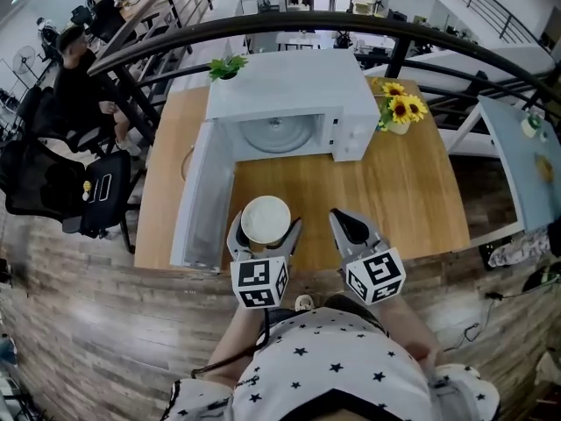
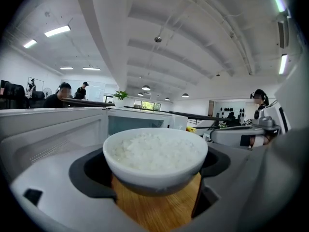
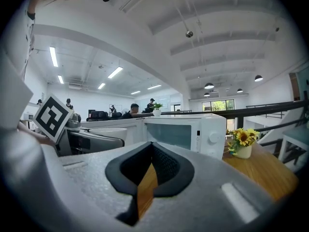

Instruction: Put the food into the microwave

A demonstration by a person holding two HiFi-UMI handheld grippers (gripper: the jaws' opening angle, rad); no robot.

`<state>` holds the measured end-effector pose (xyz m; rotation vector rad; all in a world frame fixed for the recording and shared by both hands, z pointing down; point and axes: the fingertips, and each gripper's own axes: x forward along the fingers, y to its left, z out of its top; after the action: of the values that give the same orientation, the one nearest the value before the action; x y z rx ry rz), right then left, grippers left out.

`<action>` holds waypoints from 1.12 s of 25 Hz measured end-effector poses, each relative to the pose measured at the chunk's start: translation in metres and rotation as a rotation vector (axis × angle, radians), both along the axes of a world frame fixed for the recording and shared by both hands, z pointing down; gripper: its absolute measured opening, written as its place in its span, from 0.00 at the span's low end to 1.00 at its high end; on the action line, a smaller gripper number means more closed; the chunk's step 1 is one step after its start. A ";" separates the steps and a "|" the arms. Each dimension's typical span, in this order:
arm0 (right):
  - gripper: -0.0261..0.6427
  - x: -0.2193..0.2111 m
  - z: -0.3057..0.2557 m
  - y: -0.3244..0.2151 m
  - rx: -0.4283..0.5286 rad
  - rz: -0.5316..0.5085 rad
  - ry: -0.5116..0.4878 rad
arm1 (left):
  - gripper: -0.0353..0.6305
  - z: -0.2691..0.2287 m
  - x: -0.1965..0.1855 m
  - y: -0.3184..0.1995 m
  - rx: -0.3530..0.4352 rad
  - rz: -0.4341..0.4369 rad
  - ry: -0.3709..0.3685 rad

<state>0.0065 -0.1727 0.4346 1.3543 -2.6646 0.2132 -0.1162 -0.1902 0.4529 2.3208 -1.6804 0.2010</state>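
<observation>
We are gripping the bowl of rice (image 1: 265, 219) with the left gripper (image 1: 266, 228), just below the middle of the head view. Its jaws are clasping the bowl from both sides under the rim. That hold is keeping the bowl level, so the rice is sitting heaped inside and not spilling. The left gripper view is showing wood directly under the bowl. We cannot tell whether the bowl is resting on the table (image 1: 412, 191) or hanging just above it.

The right gripper (image 1: 349, 224) is hovering beside the bowl, slightly right of centre, with its jaws pressed together on nothing. Only a thin slit of table is showing between them. We are judging that it is waiting clear of the load, perhaps for the door.

The microwave (image 1: 289, 95) is standing in the upper middle of the frame. Its door (image 1: 203, 196) is swinging wide toward the lower left, so the glass turntable (image 1: 277, 133) is lying exposed and bare. The food is well short of the cavity, near the table's front edge. The open path straight ahead is calling for a level push forward. The sunflowers (image 1: 401, 108) at the upper right are standing well aside.
</observation>
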 end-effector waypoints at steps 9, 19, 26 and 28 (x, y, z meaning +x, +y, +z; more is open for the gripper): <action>0.05 0.003 0.014 -0.014 -0.046 0.013 0.026 | 0.80 0.017 0.006 -0.043 -0.020 0.017 -0.005; 0.05 0.003 0.025 -0.067 -0.060 -0.029 0.016 | 0.80 0.029 0.011 -0.125 -0.016 -0.001 -0.038; 0.05 0.008 0.034 -0.107 -0.089 -0.042 0.012 | 0.80 0.048 0.016 -0.178 -0.051 -0.008 -0.059; 0.05 0.010 0.038 -0.118 -0.097 -0.044 0.013 | 0.80 0.055 0.018 -0.191 -0.062 -0.007 -0.067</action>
<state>0.0170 -0.2908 0.4726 1.2624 -2.6336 0.3225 -0.0984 -0.3813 0.5082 2.2866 -1.6887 0.3273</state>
